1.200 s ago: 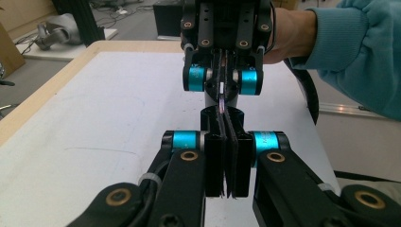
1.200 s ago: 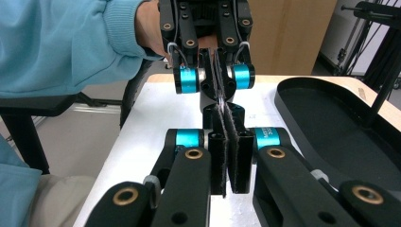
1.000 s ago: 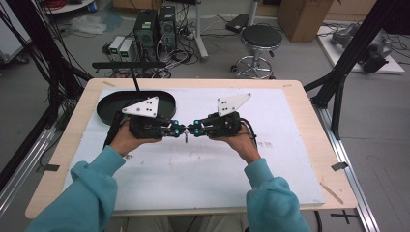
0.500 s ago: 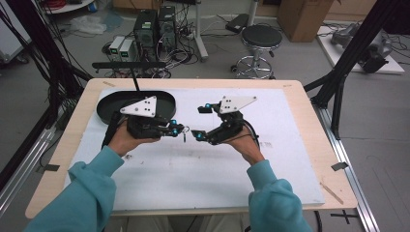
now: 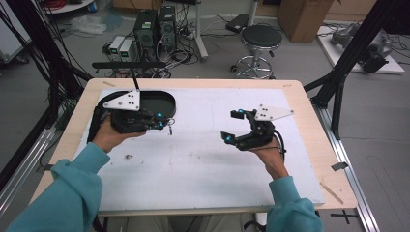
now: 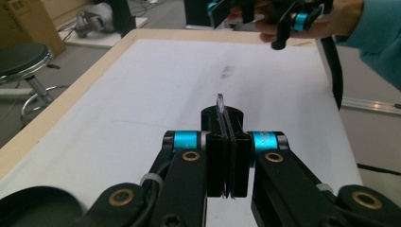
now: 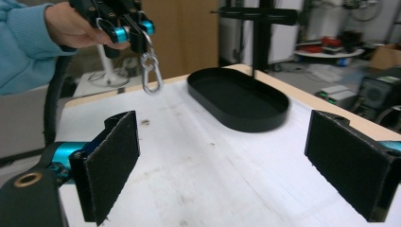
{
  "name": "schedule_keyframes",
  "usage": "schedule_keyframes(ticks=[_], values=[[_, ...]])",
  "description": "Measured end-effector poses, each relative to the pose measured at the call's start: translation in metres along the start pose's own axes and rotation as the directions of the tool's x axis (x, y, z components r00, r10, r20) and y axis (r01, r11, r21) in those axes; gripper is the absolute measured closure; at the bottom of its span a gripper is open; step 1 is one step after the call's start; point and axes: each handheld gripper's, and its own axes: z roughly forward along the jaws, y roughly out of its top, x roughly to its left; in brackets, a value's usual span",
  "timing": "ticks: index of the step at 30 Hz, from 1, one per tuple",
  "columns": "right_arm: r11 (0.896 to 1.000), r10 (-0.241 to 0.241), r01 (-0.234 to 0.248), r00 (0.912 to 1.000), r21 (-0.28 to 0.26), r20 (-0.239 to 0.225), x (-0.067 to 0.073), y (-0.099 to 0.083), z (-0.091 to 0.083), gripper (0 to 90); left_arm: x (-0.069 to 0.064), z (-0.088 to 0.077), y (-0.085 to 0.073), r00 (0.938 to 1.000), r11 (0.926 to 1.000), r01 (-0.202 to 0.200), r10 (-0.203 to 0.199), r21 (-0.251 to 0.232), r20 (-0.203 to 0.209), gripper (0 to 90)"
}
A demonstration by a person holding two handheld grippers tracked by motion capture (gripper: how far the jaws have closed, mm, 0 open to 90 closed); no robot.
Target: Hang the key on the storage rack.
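- Plainly, the task's thing was a small silver carabiner clip [image 7: 150, 73], made of bright metal links hanging one below the other; its lowest loop was oval and shiny; in the left tool's view just a thin pale edge of it [image 6: 220, 101] stuck out past the black pads.
- The clip hung from the left tool [image 5: 162, 122], clenched tight on its top; it dangled in the air above the white surface [image 5: 193, 159], just off the near rim of the black oval tray [image 7: 236, 101]; in the high view it was a tiny glint [image 5: 170, 129] at the tool's tip.
- The right tool [image 5: 231, 126] stood released; its jaws had just been opening and nothing lay between them; in its own view the two wide black pads [image 7: 111, 163] stood far apart with bare surface between.
- The two tools were well apart, the left over the tray's edge, the right toward the middle right of the surface.
- The tray was shallow, matt black, and lay at the far left of the surface; a black post rose just behind it.
- Each tool carried teal rings near its jaws and a grey three-cornered plate [image 5: 123, 100] on top; teal sleeves [image 5: 72, 193] covered both forearms.
- No brand, label or writing could be read on the clip, the tray or the tools; they were too small or blurred to tell.
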Motion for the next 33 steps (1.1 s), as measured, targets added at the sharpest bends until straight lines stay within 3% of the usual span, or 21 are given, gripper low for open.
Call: schedule_keyframes(ticks=[5,14,19,20,21,22,30,33], values=[[0.999,0.035,-0.033,0.9949,-0.024,0.094,-0.002,-0.015,-0.028,10.4,0.012,-0.014,0.004,0.9992,0.9999,0.011,-0.011,0.003,-0.039,88.2],[0.996,0.053,-0.036,0.9788,-0.087,0.198,0.000,-0.037,-0.063,10.4,0.036,-0.041,0.013,0.9938,0.9982,0.015,-0.008,0.059,-0.111,88.1],[0.993,0.065,-0.037,0.9613,-0.110,0.268,0.001,-0.048,-0.077,10.2,0.049,-0.056,0.013,0.9869,0.9957,0.034,-0.020,0.086,-0.160,88.2],[0.993,0.070,-0.039,0.9580,-0.116,0.278,0.001,-0.050,-0.079,3.6,0.052,-0.058,0.013,0.9854,0.9951,0.037,-0.021,0.092,-0.169,88.2],[0.992,0.084,-0.049,0.9486,-0.120,0.305,0.002,-0.051,-0.079,0.6,0.054,-0.061,0.014,0.9835,0.9944,0.040,-0.022,0.098,-0.179,88.1],[0.992,0.085,-0.052,0.9450,-0.111,0.316,0.001,-0.053,-0.081,0.6,0.057,-0.063,0.014,0.9823,0.9941,0.046,-0.028,0.098,-0.185,88.1],[0.993,0.082,-0.044,0.9293,-0.111,0.360,0.002,-0.063,-0.087,0.6,0.077,-0.070,0.019,0.9719,0.9908,0.070,-0.042,0.116,-0.232,88.2],[0.994,0.064,-0.025,0.9163,-0.104,0.395,0.004,-0.064,-0.087,0.6,0.084,-0.070,0.020,0.9689,0.9880,0.077,-0.043,0.133,-0.244,88.2]])
